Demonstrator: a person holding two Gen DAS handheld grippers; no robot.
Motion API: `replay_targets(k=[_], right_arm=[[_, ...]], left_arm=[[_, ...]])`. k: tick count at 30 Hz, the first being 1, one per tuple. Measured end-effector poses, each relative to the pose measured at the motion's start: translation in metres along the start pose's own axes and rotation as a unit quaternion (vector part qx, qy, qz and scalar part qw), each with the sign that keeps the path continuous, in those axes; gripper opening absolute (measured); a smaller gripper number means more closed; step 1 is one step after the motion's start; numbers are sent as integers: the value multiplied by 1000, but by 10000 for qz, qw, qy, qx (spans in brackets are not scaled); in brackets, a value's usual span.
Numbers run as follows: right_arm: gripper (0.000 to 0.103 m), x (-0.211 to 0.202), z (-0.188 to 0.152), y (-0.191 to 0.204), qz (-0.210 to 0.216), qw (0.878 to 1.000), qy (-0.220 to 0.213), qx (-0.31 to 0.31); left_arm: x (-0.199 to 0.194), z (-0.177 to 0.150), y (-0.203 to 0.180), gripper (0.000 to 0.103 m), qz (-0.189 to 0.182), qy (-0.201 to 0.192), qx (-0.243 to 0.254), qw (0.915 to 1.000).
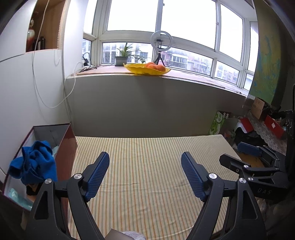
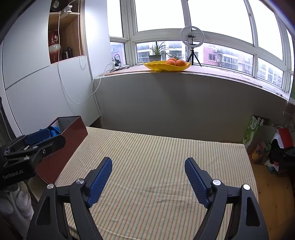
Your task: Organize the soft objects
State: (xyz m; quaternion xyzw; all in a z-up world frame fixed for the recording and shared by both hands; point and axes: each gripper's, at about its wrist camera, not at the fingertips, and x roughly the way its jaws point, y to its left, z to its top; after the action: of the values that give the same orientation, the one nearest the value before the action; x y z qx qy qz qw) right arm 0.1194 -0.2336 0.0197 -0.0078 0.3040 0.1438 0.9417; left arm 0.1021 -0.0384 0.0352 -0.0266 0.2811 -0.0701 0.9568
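Left gripper [image 1: 143,162] fingers wide, nothing between them, over the striped bed [image 1: 147,147]. Right gripper [image 2: 148,169] fingers also wide and empty. Blue cloth [image 1: 35,162] lies crumpled at the near rim of the red-brown box [image 1: 68,144] (left of the bed, partly inside).

Bright bay window [image 2: 193,16] above striped mattress [image 2: 156,166]
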Motion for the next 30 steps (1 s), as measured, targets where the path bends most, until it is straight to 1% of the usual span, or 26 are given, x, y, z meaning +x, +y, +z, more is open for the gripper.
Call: replay_targets(k=[6, 11, 30], right_arm=[[82, 1, 0, -1, -13, 10000, -24, 14], [84, 2, 0, 0, -26, 10000, -23, 27], [85, 9, 0, -7, -63, 9999, 27, 76]], left_arm=[[2, -3, 1, 81, 31, 78, -45, 10000], [0, -3, 1, 81, 40, 70, -49, 10000], [5, -1, -1, 81, 19, 125, -60, 9999]])
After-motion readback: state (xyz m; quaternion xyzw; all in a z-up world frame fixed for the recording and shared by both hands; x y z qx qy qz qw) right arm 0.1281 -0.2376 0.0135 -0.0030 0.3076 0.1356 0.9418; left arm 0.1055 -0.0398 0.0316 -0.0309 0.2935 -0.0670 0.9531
